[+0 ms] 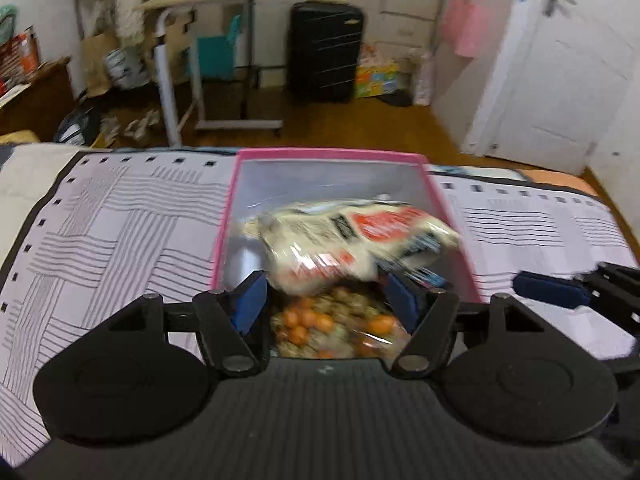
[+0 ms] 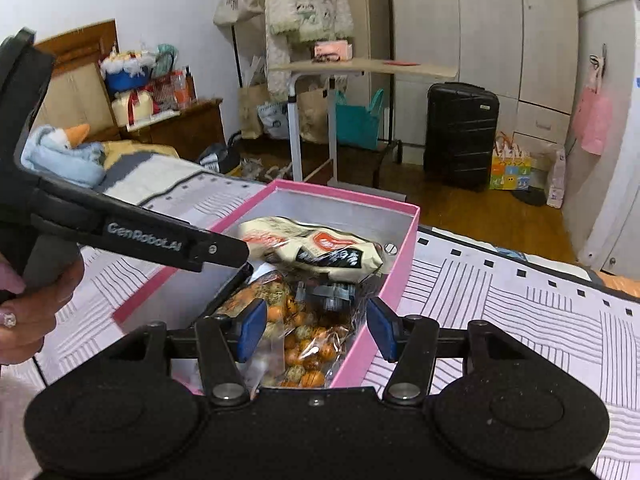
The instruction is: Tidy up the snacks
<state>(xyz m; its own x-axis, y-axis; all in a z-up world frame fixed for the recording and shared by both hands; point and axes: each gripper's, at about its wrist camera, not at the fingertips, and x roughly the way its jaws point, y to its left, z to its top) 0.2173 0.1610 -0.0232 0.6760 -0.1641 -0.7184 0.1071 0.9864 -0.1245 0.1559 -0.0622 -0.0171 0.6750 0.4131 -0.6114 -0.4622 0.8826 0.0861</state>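
A pink-rimmed box (image 1: 228,216) (image 2: 400,276) stands on the patterned bedspread. Inside lies a clear bag of orange and speckled sweets (image 1: 320,328) (image 2: 304,344). A cream and red snack bag (image 1: 352,240) (image 2: 320,250) lies tilted on top of it, blurred in the left wrist view. My left gripper (image 1: 326,304) is open over the box's near end, its blue pads either side of the sweets, not touching the cream bag. My right gripper (image 2: 316,330) is open over the box's near corner. The left gripper's body (image 2: 176,240) reaches into the box from the left.
The bedspread (image 1: 120,232) (image 2: 520,312) spreads on both sides of the box. Beyond the bed are a rolling side table (image 2: 360,68), a black suitcase (image 1: 324,52) (image 2: 460,132), bags on the wooden floor, a wardrobe and a white door (image 1: 560,60).
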